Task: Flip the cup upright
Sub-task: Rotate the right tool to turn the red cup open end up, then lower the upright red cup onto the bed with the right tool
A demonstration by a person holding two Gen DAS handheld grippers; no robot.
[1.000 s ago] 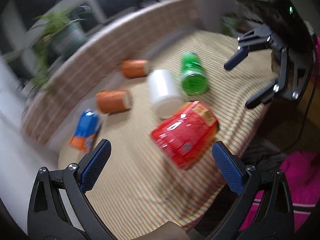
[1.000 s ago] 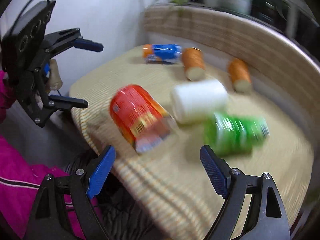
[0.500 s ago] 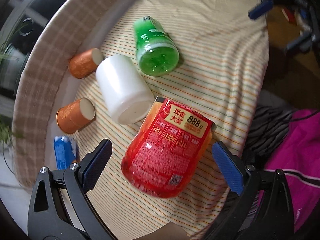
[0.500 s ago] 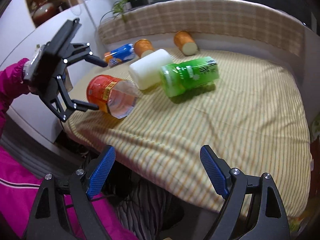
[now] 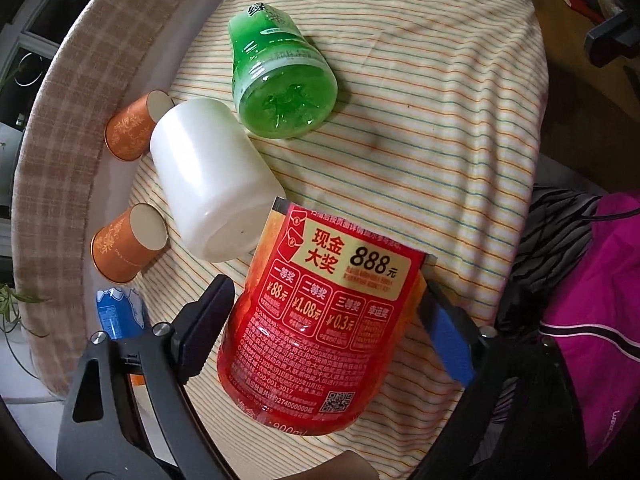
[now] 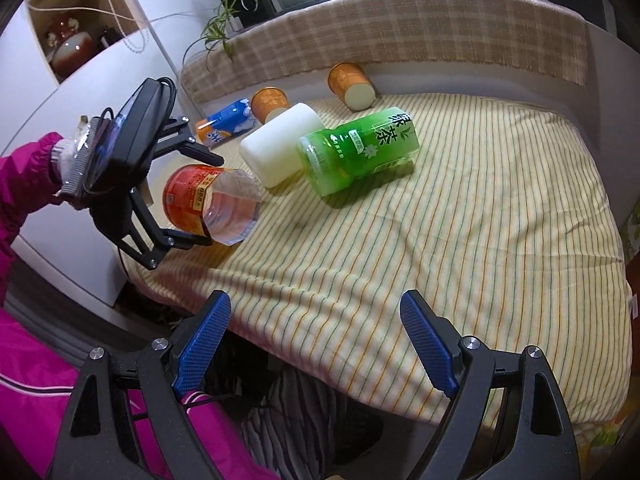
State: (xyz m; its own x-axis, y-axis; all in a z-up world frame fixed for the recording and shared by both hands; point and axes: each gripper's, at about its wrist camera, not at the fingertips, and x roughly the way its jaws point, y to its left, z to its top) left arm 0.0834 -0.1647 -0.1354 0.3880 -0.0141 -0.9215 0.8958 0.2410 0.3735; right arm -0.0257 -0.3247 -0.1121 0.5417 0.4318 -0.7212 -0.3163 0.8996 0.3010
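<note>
A red-labelled clear plastic cup (image 5: 328, 336) lies on its side near the front left edge of the striped cloth; it also shows in the right wrist view (image 6: 208, 204), mouth toward the table's middle. My left gripper (image 5: 324, 332) is open with its fingers on either side of this cup, and it shows in the right wrist view (image 6: 202, 200). My right gripper (image 6: 316, 344) is open and empty, off the table's front edge.
A white cup (image 5: 212, 184), a green cup (image 5: 280, 76), two orange paper cups (image 5: 128, 244) (image 5: 134, 124) and a blue packet (image 5: 116, 312) lie on their sides on the table (image 6: 480, 220). A checked cloth ledge (image 6: 440, 28) runs behind.
My left gripper has moved down and forward around the red cup, its fingers now flanking it. My right gripper has drawn back from the table and holds still.
</note>
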